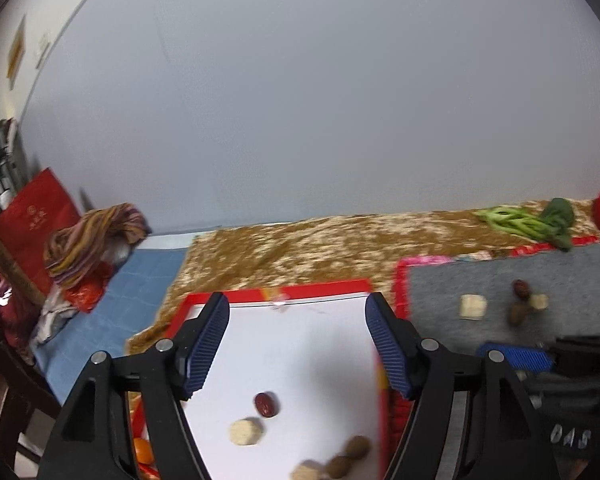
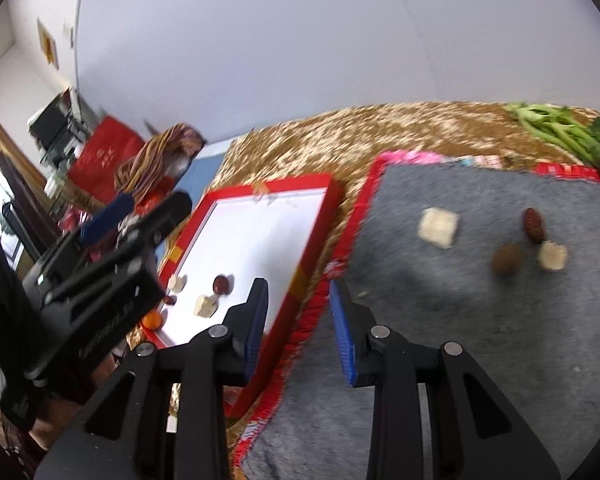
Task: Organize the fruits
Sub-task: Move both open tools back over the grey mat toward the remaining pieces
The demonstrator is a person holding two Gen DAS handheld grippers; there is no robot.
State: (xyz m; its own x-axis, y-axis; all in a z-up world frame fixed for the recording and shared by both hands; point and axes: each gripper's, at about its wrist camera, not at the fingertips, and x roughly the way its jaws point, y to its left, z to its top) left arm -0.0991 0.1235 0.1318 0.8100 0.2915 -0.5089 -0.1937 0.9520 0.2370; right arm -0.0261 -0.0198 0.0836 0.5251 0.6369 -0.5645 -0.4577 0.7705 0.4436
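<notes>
- The left tongs point(image 1: 296, 346) are being held spread and empty over the white tray point(image 1: 300, 344), probably because a piece has been let go there or another is about to be fetched.
- The right tongs point(image 2: 299, 326) are being held spread too, nothing between them, over the seam where the tray's red rim is lying just beside the grey mat point(image 2: 480, 320).
- Sorted pieces are being kept in the tray: a red date point(image 1: 266, 404), a pale cube point(image 1: 246, 432), brown round fruits point(image 1: 350, 456) and a small orange point(image 2: 153, 320) at the near corner.
- Four pieces are lying on the mat, seemingly awaiting transfer: a pale chunk point(image 2: 438, 227), a red date point(image 2: 534, 225), a brown fruit point(image 2: 507, 260) and a smaller pale chunk point(image 2: 553, 255), the last three being close together.
- That cluster is being judged awkward: one piece could be nudged while another is pinched.
- Green vegetables point(image 1: 528, 222) are lying on the patterned tabletop beyond the mat, well apart; a striped cloth point(image 1: 96, 236) is being left far off to the left.
</notes>
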